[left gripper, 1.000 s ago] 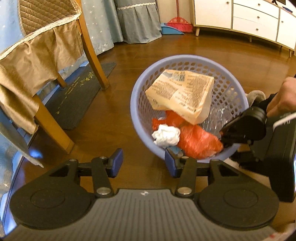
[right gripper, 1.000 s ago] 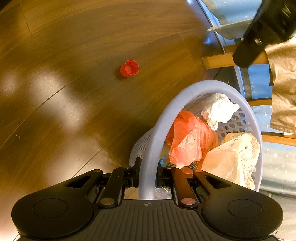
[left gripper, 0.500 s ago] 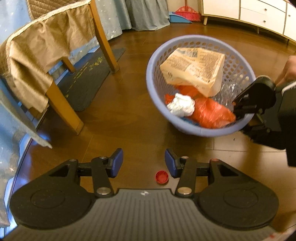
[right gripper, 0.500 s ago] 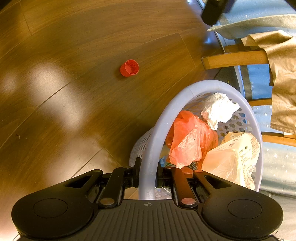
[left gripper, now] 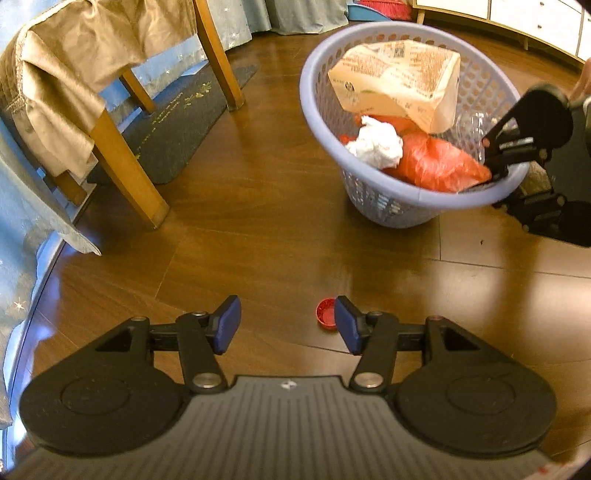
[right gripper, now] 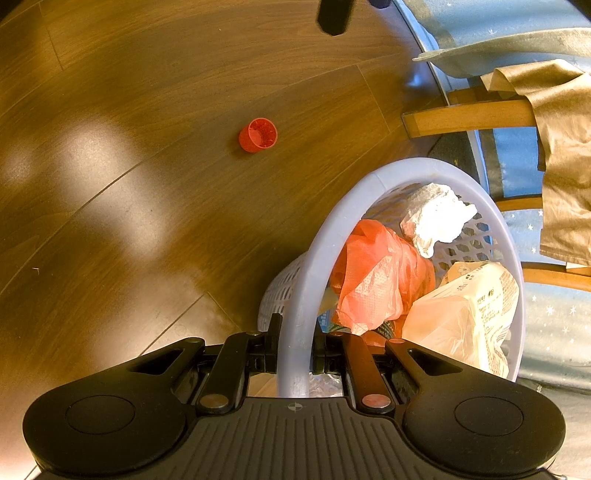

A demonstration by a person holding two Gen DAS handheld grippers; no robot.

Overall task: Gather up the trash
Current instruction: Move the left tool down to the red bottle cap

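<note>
In the left wrist view, your left gripper [left gripper: 287, 324] fills the bottom of the frame, and its blue pads [left gripper: 229, 323] stand apart with nothing pressed between them. The jaws have just been opening wider. A small red bottle cap [left gripper: 325, 313] lies on the brown wood floor [left gripper: 258, 229], low in the middle of the frame, just beside the pad on the right side and partly hidden behind it. You cannot tell if the pad touches it. In the upper right sits the purple basket [left gripper: 402, 192], tipped a little. Inside it you see a big printed paper bag [left gripper: 399, 83] on top, a white paper ball [left gripper: 376, 146] and an orange plastic bag [left gripper: 439, 164]. Your right gripper [left gripper: 496, 168] comes in from the right edge and bites the basket's rim there. A wooden chair [left gripper: 122, 155] with tan cloth [left gripper: 66, 74] over it stands in the upper left, by a dark mat [left gripper: 173, 125]

In the right wrist view, your right gripper [right gripper: 293, 347] is at the bottom, and its fingers are squeezed shut on the basket [right gripper: 295, 295] rim, which runs up between them. The basket curves off to the right, with the orange plastic bag [right gripper: 376, 273], the white paper ball [right gripper: 436, 218] and the printed paper bag [right gripper: 469, 314] inside. The red bottle cap [right gripper: 258, 134] lies on the floor [right gripper: 129, 184] in the upper middle, well apart from the basket. A dark bit of your left gripper [right gripper: 334, 16] pokes in at the top edge, and the chair [right gripper: 469, 118] and tan cloth [right gripper: 565, 155] sit at the right
</note>
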